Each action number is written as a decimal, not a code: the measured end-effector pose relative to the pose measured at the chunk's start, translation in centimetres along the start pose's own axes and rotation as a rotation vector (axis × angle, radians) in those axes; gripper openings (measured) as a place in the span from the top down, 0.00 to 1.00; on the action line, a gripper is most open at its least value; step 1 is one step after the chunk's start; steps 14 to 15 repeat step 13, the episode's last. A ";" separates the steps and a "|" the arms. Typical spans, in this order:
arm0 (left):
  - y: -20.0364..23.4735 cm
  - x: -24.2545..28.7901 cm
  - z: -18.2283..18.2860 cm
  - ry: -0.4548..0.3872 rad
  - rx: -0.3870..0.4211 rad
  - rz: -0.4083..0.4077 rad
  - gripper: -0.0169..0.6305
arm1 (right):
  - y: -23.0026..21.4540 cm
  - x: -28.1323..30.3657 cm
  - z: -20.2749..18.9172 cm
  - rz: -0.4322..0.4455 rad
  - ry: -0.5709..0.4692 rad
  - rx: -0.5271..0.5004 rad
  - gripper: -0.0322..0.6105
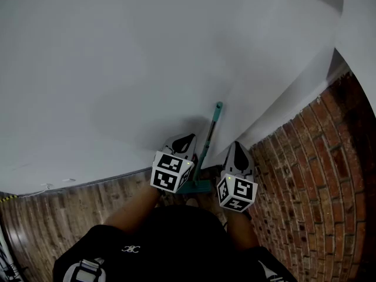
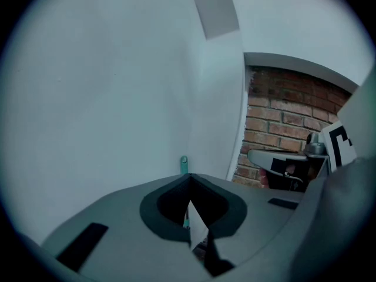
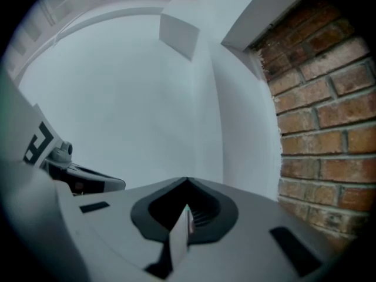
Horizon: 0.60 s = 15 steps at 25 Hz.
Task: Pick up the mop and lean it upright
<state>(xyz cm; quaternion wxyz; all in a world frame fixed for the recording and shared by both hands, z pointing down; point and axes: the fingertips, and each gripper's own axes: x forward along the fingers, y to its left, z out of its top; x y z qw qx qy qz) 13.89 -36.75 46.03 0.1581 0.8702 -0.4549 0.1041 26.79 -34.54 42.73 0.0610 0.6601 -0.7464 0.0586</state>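
The mop stands nearly upright in the corner. Its teal handle [image 1: 210, 135] leans on the white wall [image 1: 117, 69] and its teal head [image 1: 197, 186] rests on the floor. My left gripper [image 1: 183, 141] hangs just left of the handle and my right gripper [image 1: 238, 155] just right of it; neither holds it. In the left gripper view the jaws [image 2: 189, 176] are shut and empty, with the handle's tip [image 2: 184, 163] showing beyond them. The right gripper [image 3: 187, 181] is shut too, with nothing between its jaws, and faces the bare wall.
A red brick wall [image 1: 317, 169] runs along the right and meets the white wall at the corner. A wood-plank floor [image 1: 70, 210] lies below. A grey square panel [image 2: 216, 10] sits high on the wall. The person's arms and torso fill the bottom of the head view.
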 end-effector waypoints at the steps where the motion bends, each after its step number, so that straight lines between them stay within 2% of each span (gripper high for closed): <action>1: 0.0 0.0 0.0 0.001 0.001 0.001 0.98 | 0.0 0.0 -0.1 0.002 0.002 0.001 0.93; 15: -0.7 -0.5 -0.3 0.002 0.012 0.020 0.98 | -0.1 -0.4 -0.7 0.020 0.016 0.013 0.93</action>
